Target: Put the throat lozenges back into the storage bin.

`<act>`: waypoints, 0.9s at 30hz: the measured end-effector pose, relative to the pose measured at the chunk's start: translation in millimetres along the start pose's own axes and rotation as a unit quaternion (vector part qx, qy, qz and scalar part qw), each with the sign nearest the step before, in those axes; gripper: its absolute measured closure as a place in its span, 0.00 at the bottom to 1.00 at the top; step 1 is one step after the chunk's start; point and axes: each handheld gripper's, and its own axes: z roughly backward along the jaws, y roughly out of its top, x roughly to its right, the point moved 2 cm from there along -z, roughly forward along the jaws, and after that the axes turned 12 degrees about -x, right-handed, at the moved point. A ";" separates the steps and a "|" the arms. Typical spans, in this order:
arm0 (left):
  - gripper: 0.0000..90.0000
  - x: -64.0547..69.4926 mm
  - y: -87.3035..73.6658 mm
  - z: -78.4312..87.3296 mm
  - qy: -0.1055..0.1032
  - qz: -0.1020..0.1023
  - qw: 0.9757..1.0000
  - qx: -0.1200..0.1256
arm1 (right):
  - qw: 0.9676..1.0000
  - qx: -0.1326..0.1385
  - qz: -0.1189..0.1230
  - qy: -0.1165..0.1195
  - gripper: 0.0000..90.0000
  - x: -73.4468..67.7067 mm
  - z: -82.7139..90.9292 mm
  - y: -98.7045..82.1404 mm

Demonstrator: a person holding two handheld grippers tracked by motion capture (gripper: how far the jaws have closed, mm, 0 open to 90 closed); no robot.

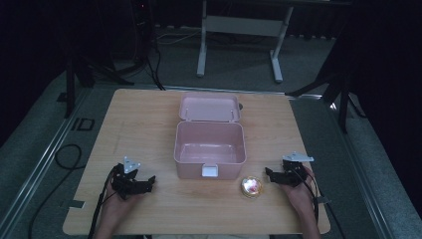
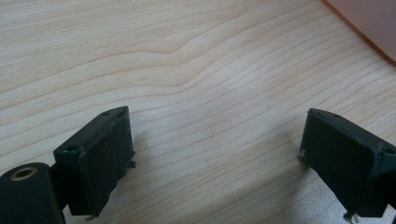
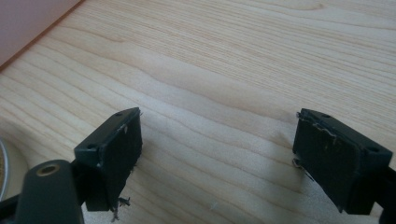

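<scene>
Left hand-held gripper (image 1: 149, 182) and right hand-held gripper (image 1: 269, 174), jaws apart, rest on the bench (image 1: 134, 124) flanking an open pink box (image 1: 210, 144); round tin (image 1: 251, 186) near the right.

One open pink plastic box with a hinged lid (image 1: 210, 142), one small round gold-rimmed tin (image 1: 251, 186) and two black hand-held grippers, left (image 1: 148, 182) and right (image 1: 269, 174), occupy one light wooden surface (image 1: 139, 124).
</scene>
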 end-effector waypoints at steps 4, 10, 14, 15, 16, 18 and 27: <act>0.11 0.0 0.0 0.0 0.000 0.000 1.000 0.000 | 1.000 -0.001 0.004 0.001 0.17 0.6 0.3 -0.3; 0.11 0.0 0.0 0.0 0.000 0.000 1.000 0.000 | 1.000 -0.003 0.006 0.004 0.17 1.0 0.5 0.0; 0.11 0.0 0.0 0.0 0.000 0.000 1.000 0.000 | 1.000 -0.006 0.007 0.005 0.17 1.1 1.0 0.1; 0.11 0.0 0.0 0.0 0.000 0.000 1.000 0.000 | 1.000 -0.010 0.008 0.005 0.17 0.6 1.6 0.4; 0.11 0.0 0.0 0.0 0.000 0.000 1.000 0.000 | 1.000 -0.010 0.008 0.005 0.17 0.6 1.6 0.4; 0.11 0.0 0.0 0.0 0.000 0.000 1.000 0.000 | 1.000 -0.018 0.015 0.005 0.19 -0.4 4.0 0.4; 0.11 0.0 0.0 0.0 0.000 0.000 1.000 0.000 | 1.000 -0.014 0.024 -0.004 0.19 0.6 18.1 0.3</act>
